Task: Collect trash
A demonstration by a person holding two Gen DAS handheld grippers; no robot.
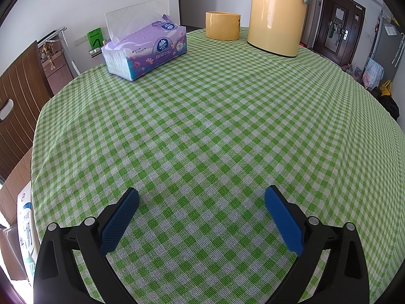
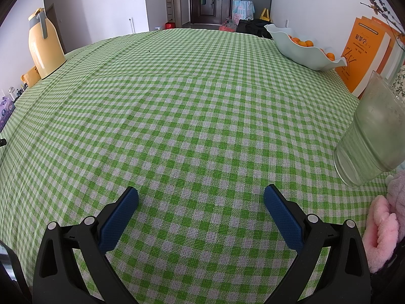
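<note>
**Both grippers open over the checked table**

The left gripper stands wide open above the green tablecloth, holding nothing; a tissue pack and yellow flask stand far off. The right gripper gapes too, near a plastic cup. I see no trash.

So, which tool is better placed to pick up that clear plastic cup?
Right, probably: the clear plastic cup stands close beside the open right tool, on its right. The open left tool faces the tissue pack and yellow flask instead.
</note>
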